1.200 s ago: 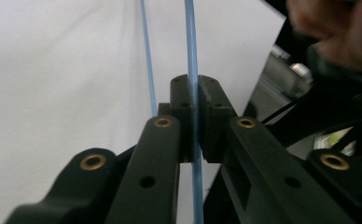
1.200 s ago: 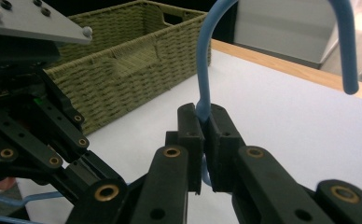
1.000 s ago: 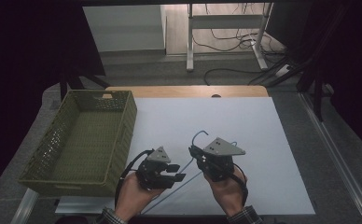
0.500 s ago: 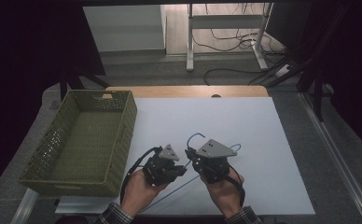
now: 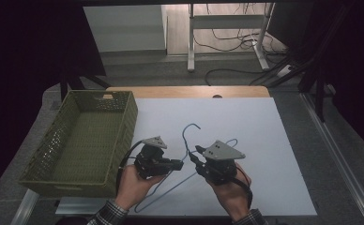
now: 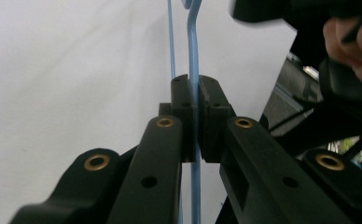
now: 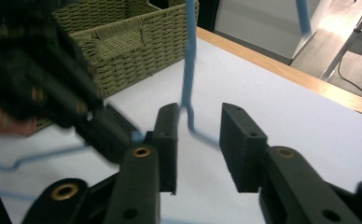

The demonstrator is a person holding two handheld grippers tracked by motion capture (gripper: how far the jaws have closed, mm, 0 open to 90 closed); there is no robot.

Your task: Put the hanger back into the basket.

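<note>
A blue wire hanger (image 5: 185, 136) lies partly raised over the white table sheet (image 5: 264, 136), its hook pointing to the far side. My left gripper (image 5: 179, 164) is shut on one of its wires, and the left gripper view shows the pads (image 6: 184, 98) clamped on the blue wire (image 6: 193, 42). My right gripper (image 5: 196, 152) sits just to the right, at the hanger's neck. Its jaws have just been opening. In the right gripper view the right gripper (image 7: 198, 126) stands open, with the blue neck (image 7: 188, 60) between the pads and a gap on the right side.
A green woven basket (image 5: 124, 140) stands on the table's left side, close to my left hand; it is also near in the right gripper view (image 7: 137, 37). The wooden table edge (image 5: 189, 91) runs along the back. Desk legs and cables lie on the floor beyond.
The left gripper's jaws have closed on the hanger wire and that hand has shifted slightly. The right gripper's jaws have parted. The hanger's hook has swung a little to the left.
</note>
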